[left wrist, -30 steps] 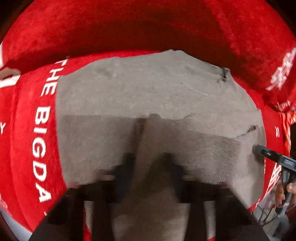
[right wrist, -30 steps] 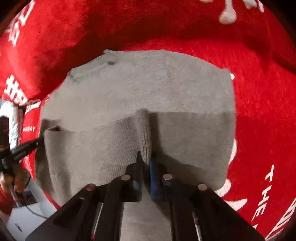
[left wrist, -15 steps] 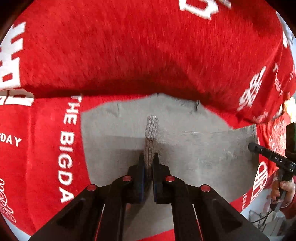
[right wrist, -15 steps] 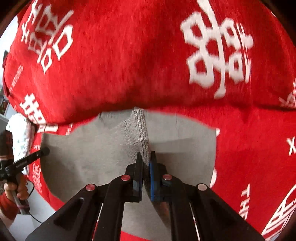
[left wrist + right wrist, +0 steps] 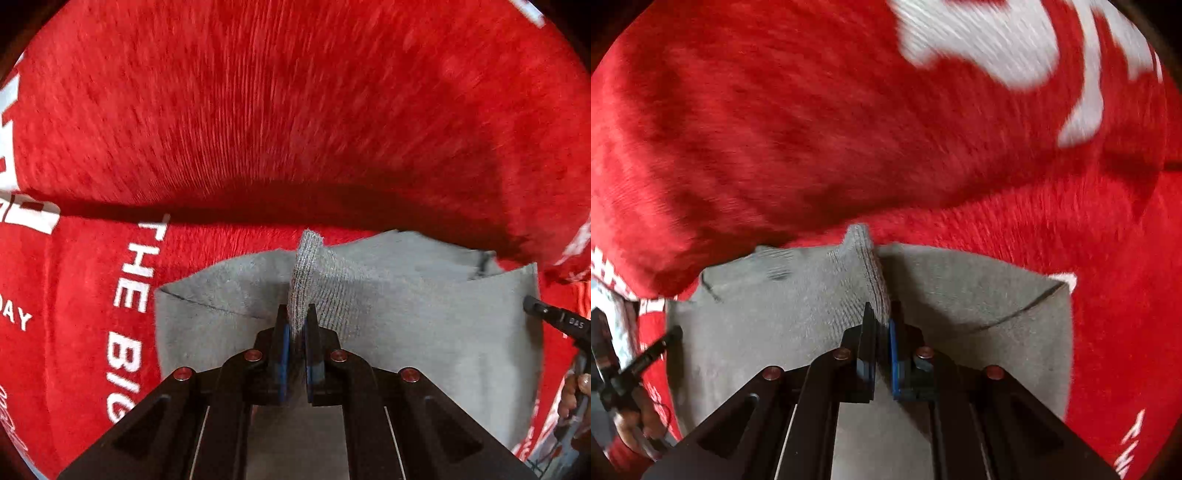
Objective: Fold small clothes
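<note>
one grey garment (image 5: pixel 424 332), two tongs (image 5: pixel 295 321) (image 5: pixel 881 321) each clamping its edge

We note the supporting surface is covered by a plush red blanket (image 5: pixel 295 129) with white lettering and large white symbols. The blanket rises in a thick fold behind the work area, casting a dark shadow along its base. Directly on the blanket lies a grey garment (image 5: pixel 424 332), spread mostly flat, with one edge lifted off the cloth.
</note>
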`<state>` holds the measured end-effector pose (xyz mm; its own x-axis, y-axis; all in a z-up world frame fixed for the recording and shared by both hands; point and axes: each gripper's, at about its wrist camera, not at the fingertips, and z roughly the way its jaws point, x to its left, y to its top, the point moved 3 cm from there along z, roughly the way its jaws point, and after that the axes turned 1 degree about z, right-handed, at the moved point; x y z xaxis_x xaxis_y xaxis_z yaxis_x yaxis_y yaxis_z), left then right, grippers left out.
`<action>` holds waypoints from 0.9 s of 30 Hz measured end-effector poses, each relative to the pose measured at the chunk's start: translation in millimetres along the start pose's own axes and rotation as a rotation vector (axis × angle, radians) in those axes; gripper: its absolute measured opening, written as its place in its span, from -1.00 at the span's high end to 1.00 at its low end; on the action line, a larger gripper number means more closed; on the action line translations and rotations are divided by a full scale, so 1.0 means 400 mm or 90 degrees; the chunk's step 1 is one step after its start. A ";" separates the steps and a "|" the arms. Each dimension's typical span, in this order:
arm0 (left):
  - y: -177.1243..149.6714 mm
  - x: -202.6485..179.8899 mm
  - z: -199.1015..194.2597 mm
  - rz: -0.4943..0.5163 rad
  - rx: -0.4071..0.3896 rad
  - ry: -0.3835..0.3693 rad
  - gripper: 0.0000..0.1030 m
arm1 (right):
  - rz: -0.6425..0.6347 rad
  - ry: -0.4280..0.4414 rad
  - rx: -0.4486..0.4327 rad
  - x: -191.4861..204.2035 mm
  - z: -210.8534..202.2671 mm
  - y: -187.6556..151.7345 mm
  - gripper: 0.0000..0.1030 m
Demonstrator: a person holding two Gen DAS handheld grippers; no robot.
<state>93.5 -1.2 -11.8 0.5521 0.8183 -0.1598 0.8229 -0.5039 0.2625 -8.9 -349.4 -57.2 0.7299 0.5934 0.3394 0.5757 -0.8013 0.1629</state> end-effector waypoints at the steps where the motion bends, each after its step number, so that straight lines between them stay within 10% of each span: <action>1: -0.002 0.002 0.015 -0.002 0.003 0.005 0.85 | 0.008 0.004 -0.003 -0.005 0.003 -0.003 0.88; 15: 0.000 0.080 -0.034 -0.011 -0.012 0.094 0.82 | 0.090 -0.068 -0.031 -0.113 -0.143 -0.028 0.50; 27: -0.189 0.051 -0.147 0.000 0.053 -0.002 0.82 | 0.000 -0.028 0.058 -0.021 -0.171 -0.305 0.50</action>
<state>34.7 69.9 21.1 0.5528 0.8172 -0.1631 0.8309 -0.5255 0.1830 -110.5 -261.8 -16.7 0.7441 0.5981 0.2977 0.6057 -0.7919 0.0774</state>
